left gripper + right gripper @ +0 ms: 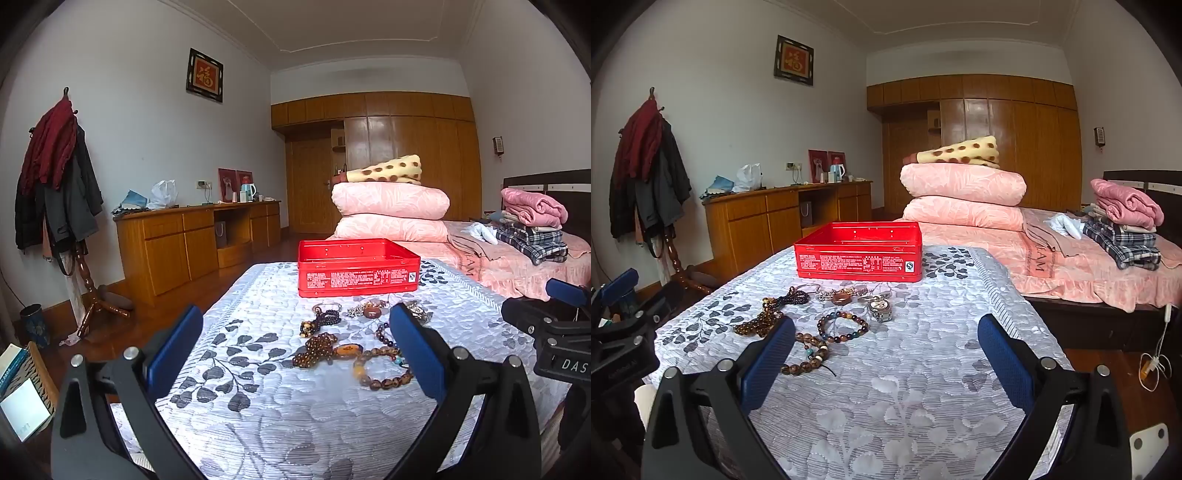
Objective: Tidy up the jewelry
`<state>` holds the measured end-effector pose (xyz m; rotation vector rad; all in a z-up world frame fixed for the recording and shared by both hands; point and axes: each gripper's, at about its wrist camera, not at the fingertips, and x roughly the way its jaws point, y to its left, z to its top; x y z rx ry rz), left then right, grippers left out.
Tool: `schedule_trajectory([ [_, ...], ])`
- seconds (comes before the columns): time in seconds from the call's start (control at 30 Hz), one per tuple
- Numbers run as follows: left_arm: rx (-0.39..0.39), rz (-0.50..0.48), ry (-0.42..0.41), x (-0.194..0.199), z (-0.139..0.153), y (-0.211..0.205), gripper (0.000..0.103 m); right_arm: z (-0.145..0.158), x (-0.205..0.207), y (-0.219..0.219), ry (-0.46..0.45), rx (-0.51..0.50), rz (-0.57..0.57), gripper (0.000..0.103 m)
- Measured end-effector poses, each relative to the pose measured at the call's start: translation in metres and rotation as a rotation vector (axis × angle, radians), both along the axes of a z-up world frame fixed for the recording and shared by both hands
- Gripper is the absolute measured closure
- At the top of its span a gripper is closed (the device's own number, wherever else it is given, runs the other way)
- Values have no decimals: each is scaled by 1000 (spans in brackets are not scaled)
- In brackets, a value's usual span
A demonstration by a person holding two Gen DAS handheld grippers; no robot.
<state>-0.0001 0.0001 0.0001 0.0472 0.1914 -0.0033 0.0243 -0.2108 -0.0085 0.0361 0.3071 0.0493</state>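
Task reads as barely begun. The red tin box (858, 251) sits lidless at the far end of the leaf-patterned quilted cover (886, 406), and the part of its interior in view shows no jewelry; its floor is mostly hidden by the near wall.

All the pieces lie loose on the cover, just in front of the box:
- dark bead strand (792, 297) and amber bead necklace (757, 325) on the left of the cluster
- brown ring-shaped pendant (841, 296) among silver chain near the box
- wristwatch (880, 309) to the right
- multicolour bead bracelet (843, 326) in the middle
- brown wooden bead bracelet (809, 350) nearest the grippers

Everything is left to move, as far as I can judge.

Left gripper (295, 343): spread wide, empty, touching nothing; in its own view the cluster lies between and beyond its blue pads (417, 350).

Right gripper (886, 354): also spread wide and empty. Its left pad (768, 354) overlaps the amber necklace in view, but whether it touches it I cannot tell.
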Motion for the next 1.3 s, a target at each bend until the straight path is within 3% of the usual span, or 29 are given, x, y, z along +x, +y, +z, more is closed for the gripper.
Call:
schedule_trajectory([
  [1.3,3,4,-6,-3,3,3,5,-1,1,1,4,-3,-1,6],
])
